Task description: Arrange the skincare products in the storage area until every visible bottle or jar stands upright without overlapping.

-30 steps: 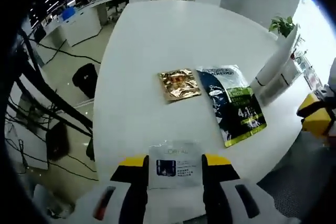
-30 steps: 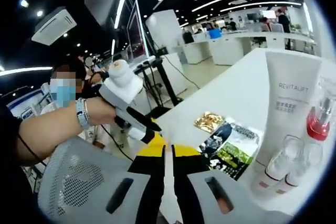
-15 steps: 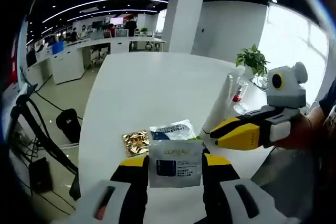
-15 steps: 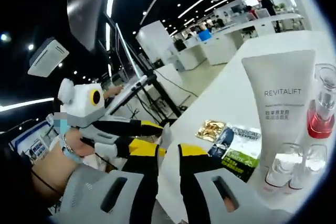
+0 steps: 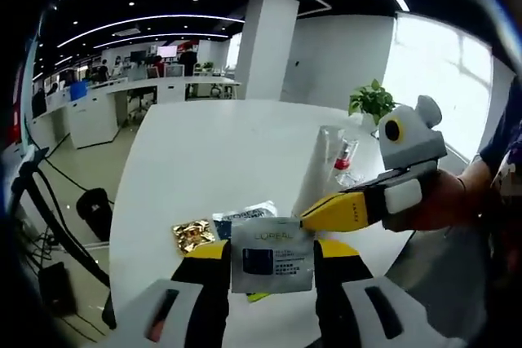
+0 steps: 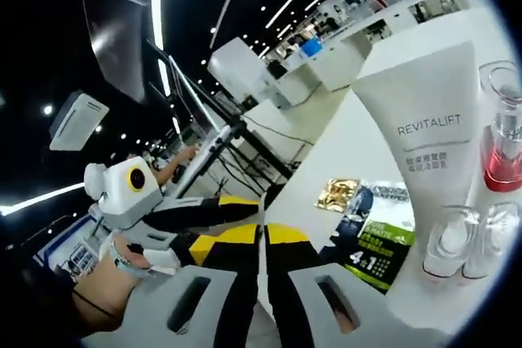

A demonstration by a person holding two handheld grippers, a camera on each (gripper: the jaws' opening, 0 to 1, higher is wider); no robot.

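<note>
Two flat packets lie on the white table (image 5: 204, 152): we count one gold packet (image 5: 192, 235) and one dark packet (image 6: 373, 238), just beside each other, low centre in the left gripper view. Our left gripper (image 5: 272, 260) clamps a white sachet (image 5: 272, 253). Our right gripper (image 6: 262, 238) has jaws nearly touching, nothing between. At right stand one white tube (image 6: 431, 148), one red-topped bottle (image 6: 506, 146) and two clear bottles (image 6: 447, 241).

White table (image 5: 212, 152) bears sachets (image 6: 371, 230), tube (image 6: 424, 136), bottles (image 6: 499, 152).
</note>
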